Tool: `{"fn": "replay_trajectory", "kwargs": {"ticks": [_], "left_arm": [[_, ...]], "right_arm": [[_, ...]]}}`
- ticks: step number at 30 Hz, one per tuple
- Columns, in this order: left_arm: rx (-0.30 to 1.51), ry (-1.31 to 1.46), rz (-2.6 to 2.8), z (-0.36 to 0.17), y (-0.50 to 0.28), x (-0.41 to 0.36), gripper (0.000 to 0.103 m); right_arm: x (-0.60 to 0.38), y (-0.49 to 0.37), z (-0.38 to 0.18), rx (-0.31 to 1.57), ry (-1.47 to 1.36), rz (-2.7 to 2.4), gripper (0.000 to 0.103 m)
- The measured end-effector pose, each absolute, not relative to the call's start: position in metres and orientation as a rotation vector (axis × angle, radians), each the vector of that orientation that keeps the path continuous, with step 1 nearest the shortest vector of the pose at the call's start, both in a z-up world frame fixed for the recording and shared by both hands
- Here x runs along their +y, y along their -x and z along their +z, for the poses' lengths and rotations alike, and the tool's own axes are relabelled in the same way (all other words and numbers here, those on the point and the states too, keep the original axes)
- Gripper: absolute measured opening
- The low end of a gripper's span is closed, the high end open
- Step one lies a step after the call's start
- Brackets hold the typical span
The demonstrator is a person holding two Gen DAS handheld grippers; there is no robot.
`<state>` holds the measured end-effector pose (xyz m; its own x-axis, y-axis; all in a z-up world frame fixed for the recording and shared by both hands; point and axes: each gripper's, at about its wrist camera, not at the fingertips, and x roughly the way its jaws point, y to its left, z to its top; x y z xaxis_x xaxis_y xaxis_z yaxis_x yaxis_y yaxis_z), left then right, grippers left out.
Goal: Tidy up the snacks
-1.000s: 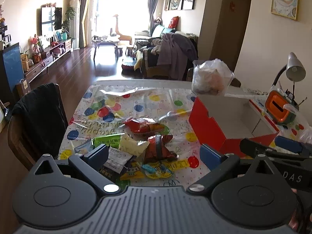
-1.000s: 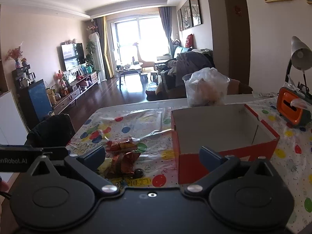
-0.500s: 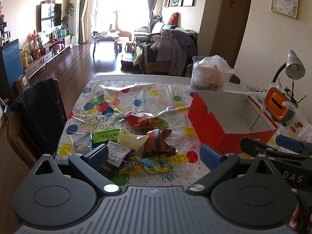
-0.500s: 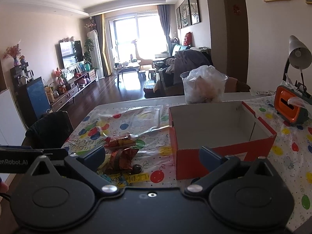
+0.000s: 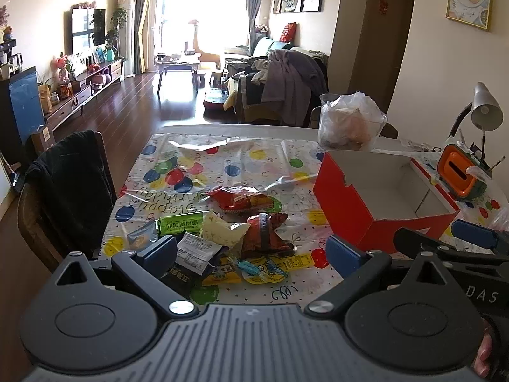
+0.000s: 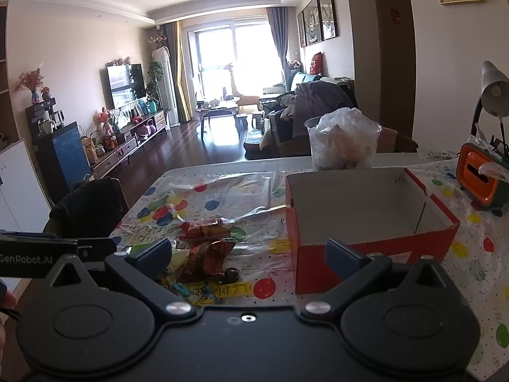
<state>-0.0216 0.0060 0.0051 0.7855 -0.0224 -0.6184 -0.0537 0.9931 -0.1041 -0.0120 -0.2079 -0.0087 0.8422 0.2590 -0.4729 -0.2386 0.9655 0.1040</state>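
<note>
both tools were spread wide with nothing between the fingers: left gripper [image 5: 251, 248] and right gripper [image 6: 248, 254], held low at the near edge of the table. the loose heap of foil and plastic snack packets [image 5: 229, 238] lay on the table near its near-left corner, straight ahead of the left gripper and just past its fingertips; from the right gripper it sat ahead and to the left. so the left hand looked nearer to the pile, judged from both wrist views. the dark red crinkled foil bag [image 5: 265, 234] sat roughly centred between the left fingers, long axis pointing away from the tool. the green flat wrapper [image 5: 179, 224] lay crosswise, left of it. the open red cardboard box with white inside [image 5: 381, 197] stood to the right of the heap, near but apart, looked empty, and was directly ahead of the right gripper. likely next: grab a packet and carry it right into the box. surface was a glossy plastic tablecloth with coloured balloon spots [image 5: 229, 162], wrinkled, probably slippery. clear plastic tub with a bag in it [image 5: 350, 121] at the far edge. orange box-shaped gadget [image 5: 461, 175] and grey desk lamp [image 5: 485, 108] at the right edge. living room beyond, bright window.
</note>
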Motion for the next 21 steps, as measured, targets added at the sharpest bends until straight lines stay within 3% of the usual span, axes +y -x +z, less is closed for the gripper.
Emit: {"fn": "replay_trajectory", "kwargs": {"ticks": [21], "left_arm": [[0.633, 0.121, 0.056, 0.011, 0.023, 0.017, 0.100]], "right_arm": [[-0.194, 0.011, -0.003, 0.472, -0.002, 0.290, 0.103]]}}
